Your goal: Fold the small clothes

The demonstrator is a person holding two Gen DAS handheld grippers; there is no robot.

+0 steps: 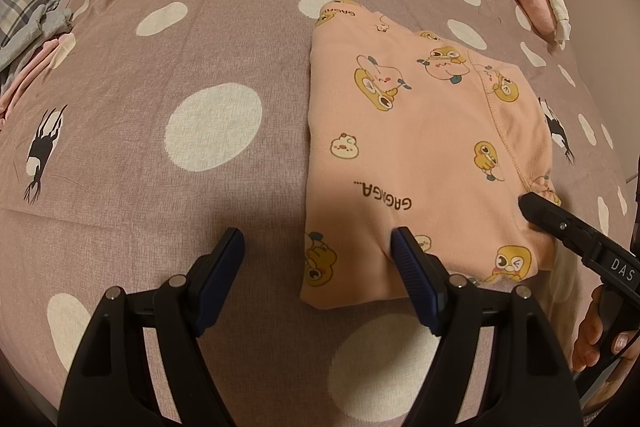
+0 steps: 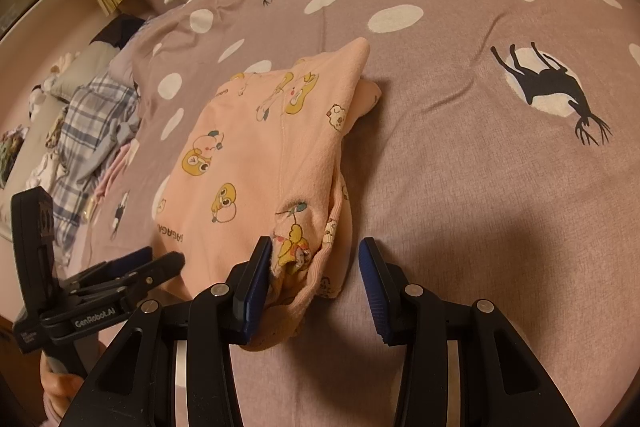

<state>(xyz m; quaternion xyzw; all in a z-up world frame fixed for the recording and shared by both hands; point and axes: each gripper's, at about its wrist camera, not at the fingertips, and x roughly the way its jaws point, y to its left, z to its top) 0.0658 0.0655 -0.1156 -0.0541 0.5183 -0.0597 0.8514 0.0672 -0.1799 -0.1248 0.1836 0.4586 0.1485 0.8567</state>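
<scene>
While both angled down, left claw (image 1: 318,251) wide, right claw (image 2: 314,259) over pink garment (image 1: 420,155).

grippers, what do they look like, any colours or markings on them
Both are black plastic with two fingers carrying ribbed dark blue pads. The left gripper reads "GenRobot.AI" in white on its body; the right gripper shows white letters "DAS".

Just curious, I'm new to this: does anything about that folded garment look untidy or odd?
Mostly neat, but the peach cartoon-print folded garment has a bunched, ruffled edge spilling out at its near right corner, and its far corner peaks upward instead of lying flat.
</scene>
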